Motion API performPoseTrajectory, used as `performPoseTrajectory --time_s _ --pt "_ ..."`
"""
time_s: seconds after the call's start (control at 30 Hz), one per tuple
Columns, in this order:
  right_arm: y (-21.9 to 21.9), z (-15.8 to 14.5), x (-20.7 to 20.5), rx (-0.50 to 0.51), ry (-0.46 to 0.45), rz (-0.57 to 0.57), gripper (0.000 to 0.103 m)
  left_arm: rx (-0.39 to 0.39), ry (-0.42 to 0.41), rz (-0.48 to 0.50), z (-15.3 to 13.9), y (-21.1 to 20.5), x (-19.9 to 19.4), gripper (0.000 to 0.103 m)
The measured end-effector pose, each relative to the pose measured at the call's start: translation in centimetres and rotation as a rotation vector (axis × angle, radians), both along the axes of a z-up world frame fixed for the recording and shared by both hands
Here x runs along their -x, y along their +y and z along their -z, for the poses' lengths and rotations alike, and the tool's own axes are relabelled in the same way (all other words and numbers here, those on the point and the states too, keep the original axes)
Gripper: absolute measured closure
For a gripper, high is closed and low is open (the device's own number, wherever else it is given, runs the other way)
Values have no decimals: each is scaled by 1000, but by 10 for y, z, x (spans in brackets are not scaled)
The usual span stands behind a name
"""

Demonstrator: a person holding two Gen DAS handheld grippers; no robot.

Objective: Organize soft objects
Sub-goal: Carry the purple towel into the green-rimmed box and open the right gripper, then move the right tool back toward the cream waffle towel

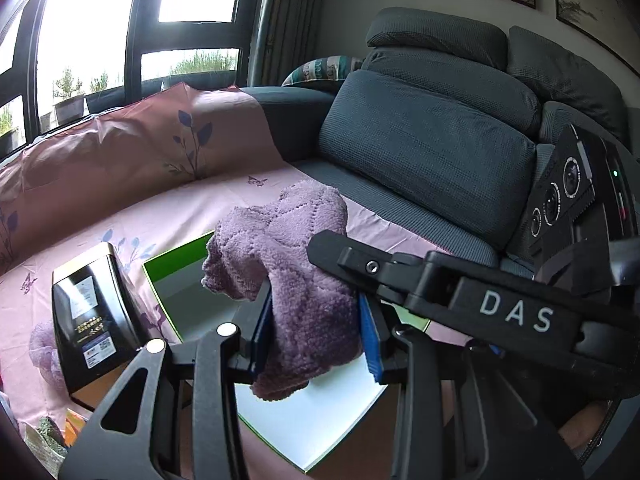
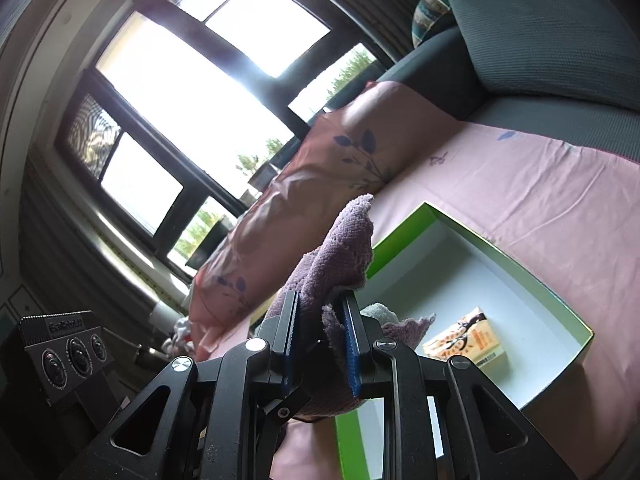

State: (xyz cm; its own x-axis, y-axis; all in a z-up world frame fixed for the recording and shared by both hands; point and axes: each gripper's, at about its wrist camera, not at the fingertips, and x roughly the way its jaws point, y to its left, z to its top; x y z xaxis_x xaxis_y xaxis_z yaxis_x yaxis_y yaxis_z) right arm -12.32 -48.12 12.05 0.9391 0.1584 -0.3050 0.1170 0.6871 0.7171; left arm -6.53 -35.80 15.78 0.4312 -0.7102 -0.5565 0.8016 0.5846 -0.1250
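A purple fluffy towel (image 1: 296, 264) is held in the air by both grippers above a green-edged white box (image 1: 320, 412). My left gripper (image 1: 316, 332) is shut on the towel's lower part. My right gripper (image 2: 320, 344) is shut on the same towel (image 2: 340, 256); its black body crosses the left wrist view from the right. In the right wrist view the box (image 2: 500, 300) holds a small orange packet (image 2: 464, 340) and some grey and purple cloth (image 2: 400, 320) near the fingers.
A black tin box (image 1: 92, 312) stands on the pink floral sheet (image 1: 160, 216) left of the white box, with another purple cloth (image 1: 44, 352) beside it. Dark grey sofa cushions (image 1: 432, 140) lie at the right. A window is behind.
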Motion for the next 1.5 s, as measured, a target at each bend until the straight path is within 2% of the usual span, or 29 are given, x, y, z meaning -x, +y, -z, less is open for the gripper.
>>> performPoseTrajectory --time_s 0.2,0.3,0.47,0.63,0.7,0.77,0.83,0.93,1.07,1.13,1.33,1.5 --pt "-16 22 -8 -28 108 64 80 -59 28 1 24 -23 -7 67" --pt "-19 30 -12 -26 165 79 80 -86 85 -8 36 -29 -11 68" --pt "-26 39 -12 -34 220 107 79 -100 127 -10 46 -39 -15 67" --pt "-29 42 -10 -51 250 113 79 -157 93 -22 49 -44 -12 64" --pt "-27 39 -8 -37 254 116 78 -158 80 -29 48 -41 -11 57" --pt "-24 33 -8 -10 266 125 69 -147 65 -41 43 -34 -10 48" --pt "-21 27 -4 11 252 141 55 -132 51 -61 36 -25 -10 35" --pt "-17 17 4 23 212 152 41 -104 33 -86 23 -8 -9 30" --pt "-5 1 12 86 186 165 31 -59 2 -133 4 23 -7 23" --pt "3 -7 15 115 173 165 23 -30 -12 -168 -5 44 -5 17" --pt "33 -28 11 188 127 118 12 19 -35 -303 -20 111 -2 6" --pt "69 -43 2 281 106 56 9 49 -41 -467 -21 174 -5 3"
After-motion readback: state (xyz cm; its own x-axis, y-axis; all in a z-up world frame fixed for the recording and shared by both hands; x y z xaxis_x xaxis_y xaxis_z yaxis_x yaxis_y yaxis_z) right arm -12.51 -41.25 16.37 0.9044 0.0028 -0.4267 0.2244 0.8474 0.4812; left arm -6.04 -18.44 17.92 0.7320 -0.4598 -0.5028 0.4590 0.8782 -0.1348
